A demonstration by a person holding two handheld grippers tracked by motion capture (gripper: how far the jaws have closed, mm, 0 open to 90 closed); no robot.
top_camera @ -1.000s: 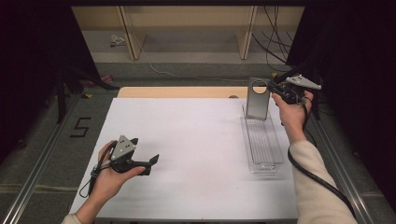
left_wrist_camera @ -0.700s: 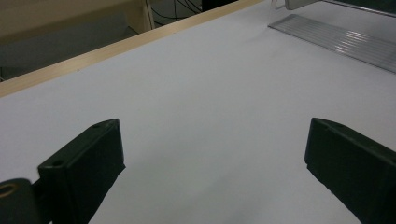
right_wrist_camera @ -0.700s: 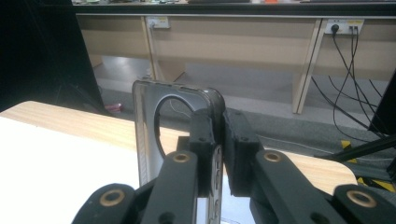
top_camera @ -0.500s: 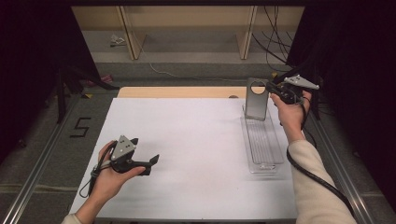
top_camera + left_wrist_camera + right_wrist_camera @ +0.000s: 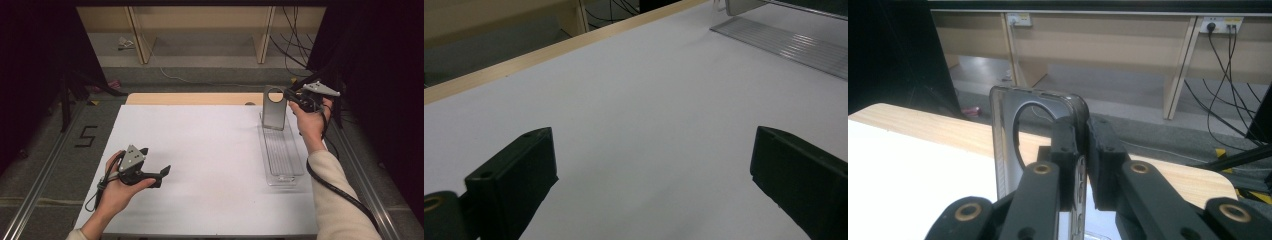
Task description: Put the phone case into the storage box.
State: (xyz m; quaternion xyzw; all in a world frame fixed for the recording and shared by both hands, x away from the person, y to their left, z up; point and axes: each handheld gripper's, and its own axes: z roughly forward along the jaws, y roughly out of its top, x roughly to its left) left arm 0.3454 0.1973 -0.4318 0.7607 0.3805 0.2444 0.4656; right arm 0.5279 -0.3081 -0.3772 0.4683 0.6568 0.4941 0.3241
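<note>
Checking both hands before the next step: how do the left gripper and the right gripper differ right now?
The left gripper is open with nothing between its jaws; the right gripper is shut on the phone case. The left gripper sits low over the white table near the front; the right gripper is raised at the far right, above the clear tray. Both are hand-held.

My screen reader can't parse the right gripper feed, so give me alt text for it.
The right gripper is shut on the edge of an upright translucent grey phone case with a round camera cutout, held above the white table. Behind it are the table's wooden edge, a light wooden bench and black cables running down from wall sockets.
</note>
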